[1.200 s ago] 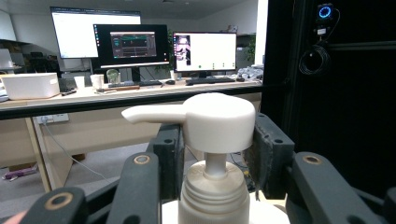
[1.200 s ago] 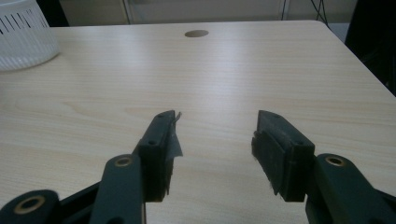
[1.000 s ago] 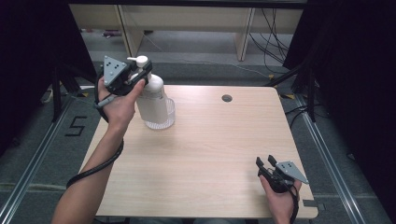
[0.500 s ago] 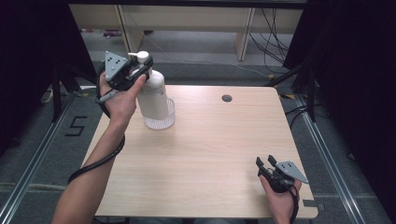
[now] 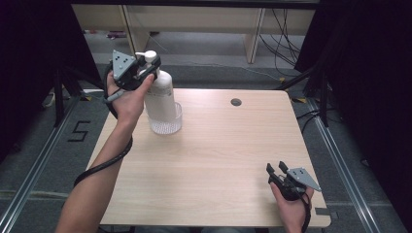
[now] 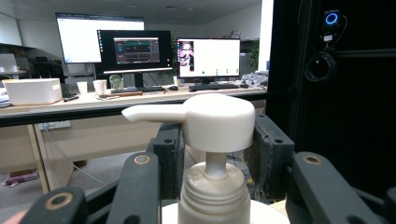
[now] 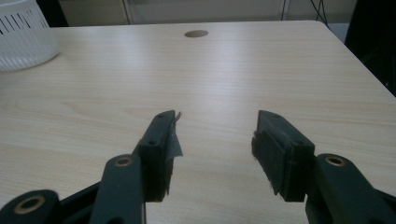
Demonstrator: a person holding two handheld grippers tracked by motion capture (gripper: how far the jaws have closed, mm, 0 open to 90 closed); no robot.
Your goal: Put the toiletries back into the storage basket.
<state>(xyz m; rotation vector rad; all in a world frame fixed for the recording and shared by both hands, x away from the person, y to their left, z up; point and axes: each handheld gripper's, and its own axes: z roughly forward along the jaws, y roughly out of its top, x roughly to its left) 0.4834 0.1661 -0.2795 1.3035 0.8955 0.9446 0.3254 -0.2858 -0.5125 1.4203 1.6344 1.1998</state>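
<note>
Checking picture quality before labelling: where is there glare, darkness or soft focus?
High view: dark, black at both sides, the light wooden table evenly lit. Left gripper view: bright monitors washed out, the white plastic pump bottle close and slightly soft. Right gripper view: pale sheen on the tabletop beyond the right gripper, black jaws soft-edged.

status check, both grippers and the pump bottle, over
Left gripper around the white pump head of the white plastic pump bottle, which stands in a clear ribbed cup. Right gripper open, empty, low over the wooden table. Nothing in the way.
</note>
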